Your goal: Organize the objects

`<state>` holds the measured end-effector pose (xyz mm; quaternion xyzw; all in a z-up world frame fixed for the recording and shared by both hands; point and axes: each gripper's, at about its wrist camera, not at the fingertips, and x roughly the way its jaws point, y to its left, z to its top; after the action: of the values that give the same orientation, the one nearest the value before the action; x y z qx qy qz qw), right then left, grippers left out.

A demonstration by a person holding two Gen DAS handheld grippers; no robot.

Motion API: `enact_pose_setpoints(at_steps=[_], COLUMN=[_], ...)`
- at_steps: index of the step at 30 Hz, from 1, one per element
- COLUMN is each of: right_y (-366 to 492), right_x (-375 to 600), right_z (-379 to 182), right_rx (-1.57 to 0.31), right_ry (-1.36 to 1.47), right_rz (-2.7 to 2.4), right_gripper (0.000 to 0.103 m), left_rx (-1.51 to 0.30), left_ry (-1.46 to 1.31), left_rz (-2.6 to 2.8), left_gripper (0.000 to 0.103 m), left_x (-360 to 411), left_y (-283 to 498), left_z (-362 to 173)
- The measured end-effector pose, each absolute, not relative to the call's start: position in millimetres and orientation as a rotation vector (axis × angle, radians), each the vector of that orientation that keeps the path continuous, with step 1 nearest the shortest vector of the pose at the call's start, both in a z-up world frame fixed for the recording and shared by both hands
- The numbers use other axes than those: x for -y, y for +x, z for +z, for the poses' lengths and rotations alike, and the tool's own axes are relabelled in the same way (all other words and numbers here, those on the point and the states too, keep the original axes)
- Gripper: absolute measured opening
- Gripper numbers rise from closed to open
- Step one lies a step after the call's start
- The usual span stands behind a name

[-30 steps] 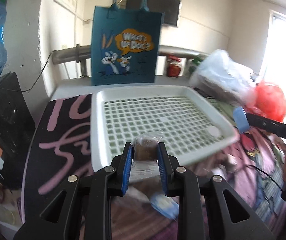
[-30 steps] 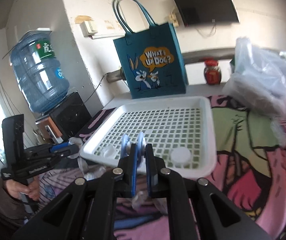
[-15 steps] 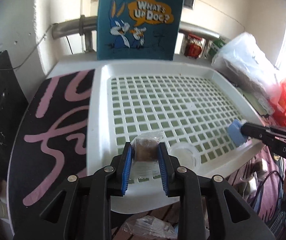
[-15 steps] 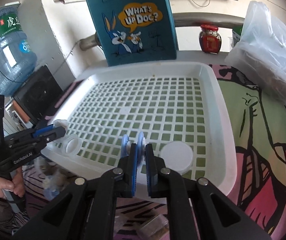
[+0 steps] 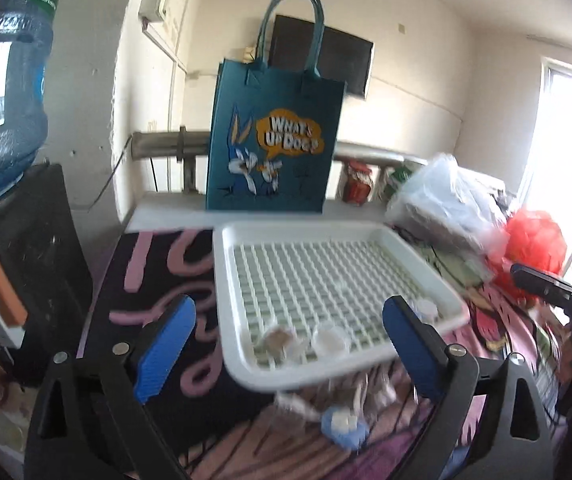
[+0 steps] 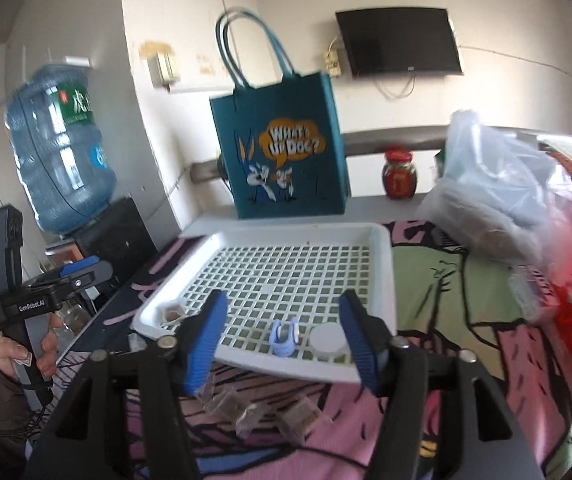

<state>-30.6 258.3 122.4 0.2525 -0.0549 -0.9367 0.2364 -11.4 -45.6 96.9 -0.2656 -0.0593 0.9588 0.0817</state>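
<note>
My right hand-held gripper point(image 6: 282, 342) jaws opening, nothing between pads. Blue clip point(image 6: 284, 338) lies in white tray point(image 6: 384, 276) near edge, white lid point(image 6: 329, 340) just right, wrapped snack point(image 6: 172, 312) near-left corner.

One white slotted tray point(image 6: 382, 264) sits on the patterned bench point(image 6: 446, 288). In it lie four small things: one wrapped brown snack point(image 6: 172, 312), one blue clip point(image 6: 285, 336) and two round white lids point(image 6: 328, 340) point(image 5: 426, 308). On the bench in front of the tray lie about three clear wrapped snacks point(image 6: 262, 404), too blurred to count surely. Behind stand one blue tote bag point(image 6: 282, 148), one red jar point(image 6: 399, 174) and one water bottle point(image 6: 60, 156). One clear plastic bag point(image 6: 502, 184) and one red bag point(image 5: 534, 240) lie to the side. Two claws are in view, one left point(image 5: 286, 356) and one right point(image 6: 282, 344).
</note>
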Motion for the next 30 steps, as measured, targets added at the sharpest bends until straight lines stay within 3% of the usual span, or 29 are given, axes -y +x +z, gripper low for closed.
enact_pose_setpoints(at_steps=[9, 14, 17, 20, 21, 23, 25, 27, 30], right_y=[-19, -30, -39, -49, -52, -54, -52, -50, -45], right_x=[-257, -246, -236, -231, -229, -225, -222, -221, -222], right_z=[75, 46, 36, 30, 28, 24, 24, 25, 27], right_rx=[-0.031, -0.035, -0.094, -0.132, -0.142, -0.161, -0.188, -0.202, -0.207], right_ry=[0.913, 1.052, 1.093, 1.125, 1.135, 1.160, 1.150, 1.144, 1.129], right_rz=[-2.514, -2.448, -2.433, -2.437, -2.431, -2.400, -2.392, -2.383, -2.389], right_gripper=[0.060, 0.060, 0.059, 0.059, 0.056, 0.044, 0.040, 0.033, 0.031], left_rx=[0.173, 0.198, 0.216, 0.238, 0.239, 0.239, 0.227, 0.208, 0.210], left_ry=[-1.092, -1.204, -1.239, -1.234, -1.241, -1.244, -1.254, -1.246, -1.219], left_rz=[2.781, 2.750, 2.727, 2.704, 2.698, 2.683, 2.666, 2.673, 2.699], left_gripper=[0.095, 0.095, 0.090, 0.075, 0.065, 0.056, 0.035, 0.026, 0.025], left_x=[44, 45, 43, 41, 40, 38, 35, 33, 34], left_y=[-7, -22, -28, -33, -35, -37, -38, -36, -30], left_z=[33, 15, 10, 10, 9, 8, 7, 9, 13])
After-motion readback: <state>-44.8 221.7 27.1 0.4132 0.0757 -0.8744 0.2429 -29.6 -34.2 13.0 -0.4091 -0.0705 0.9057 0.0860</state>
